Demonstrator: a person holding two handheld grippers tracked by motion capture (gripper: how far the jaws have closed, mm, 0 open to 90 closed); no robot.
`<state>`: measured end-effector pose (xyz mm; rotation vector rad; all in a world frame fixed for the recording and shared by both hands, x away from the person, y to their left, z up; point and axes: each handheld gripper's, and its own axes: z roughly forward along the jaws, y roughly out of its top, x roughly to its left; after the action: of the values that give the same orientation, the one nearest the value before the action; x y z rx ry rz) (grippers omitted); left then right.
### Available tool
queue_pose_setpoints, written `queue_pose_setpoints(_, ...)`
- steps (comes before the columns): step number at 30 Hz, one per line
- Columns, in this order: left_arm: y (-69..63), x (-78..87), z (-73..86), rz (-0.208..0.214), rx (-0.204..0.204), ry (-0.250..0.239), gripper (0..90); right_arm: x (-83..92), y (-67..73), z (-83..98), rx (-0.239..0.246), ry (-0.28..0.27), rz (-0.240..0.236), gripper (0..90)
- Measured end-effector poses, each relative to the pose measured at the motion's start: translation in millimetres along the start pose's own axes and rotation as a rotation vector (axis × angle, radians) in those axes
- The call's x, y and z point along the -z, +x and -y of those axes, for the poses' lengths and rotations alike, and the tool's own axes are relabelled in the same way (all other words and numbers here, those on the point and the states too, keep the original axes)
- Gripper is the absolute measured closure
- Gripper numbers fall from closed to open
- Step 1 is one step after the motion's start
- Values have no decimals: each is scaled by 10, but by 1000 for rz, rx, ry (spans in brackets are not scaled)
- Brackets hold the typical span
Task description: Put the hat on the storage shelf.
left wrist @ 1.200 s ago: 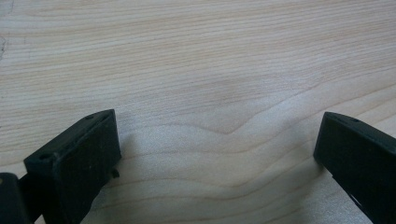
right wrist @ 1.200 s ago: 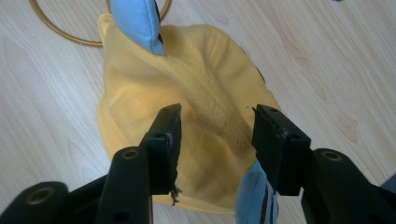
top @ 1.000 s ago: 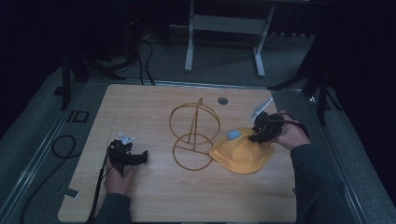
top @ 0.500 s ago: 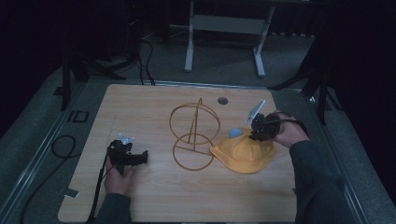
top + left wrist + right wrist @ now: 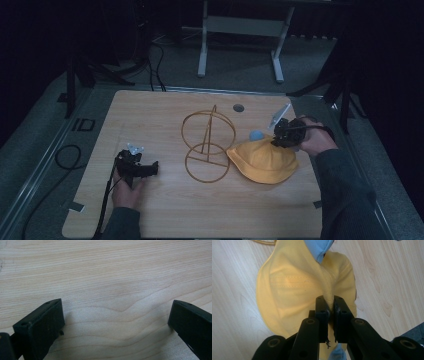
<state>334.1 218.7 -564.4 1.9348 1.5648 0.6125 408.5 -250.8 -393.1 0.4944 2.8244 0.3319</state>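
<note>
Nearest to us, our left gripper (image 5: 150, 168) is parked near the front left of the table (image 5: 165, 210), resting on the wood with its jaws spread wide and nothing but bare grain between them in the left gripper view (image 5: 115, 322). Over by the right edge, our right gripper (image 5: 331, 307) has just been closing, and its jaws are now pinched tight on a fold of the yellow hat (image 5: 294, 285), so that's our hold. The hat (image 5: 262, 159) sits on the right side of the table, its near brim flat on the wood and touching the base ring of the wire stand (image 5: 207, 147). We'd say it's light, soft and floppy: the fabric bunches into a ridge where we've grabbed it, so it'll probably sag and drape when lifted rather than keep its shape. Grabbing the crown fabric like this looks fine, nothing fragile or slippery. A bit of blue lining (image 5: 319, 247) shows on the far side. No real containers here; the stand is empty, and a small dark round spot (image 5: 238, 107) sits near the far edge.
</note>
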Motion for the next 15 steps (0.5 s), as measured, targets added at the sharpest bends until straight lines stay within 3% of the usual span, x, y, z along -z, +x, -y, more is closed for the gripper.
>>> queue_pose_setpoints(15, 0, 1, -1, 1, 0, 1, 4, 262, -58, -47, -14, -32, 18, 841)
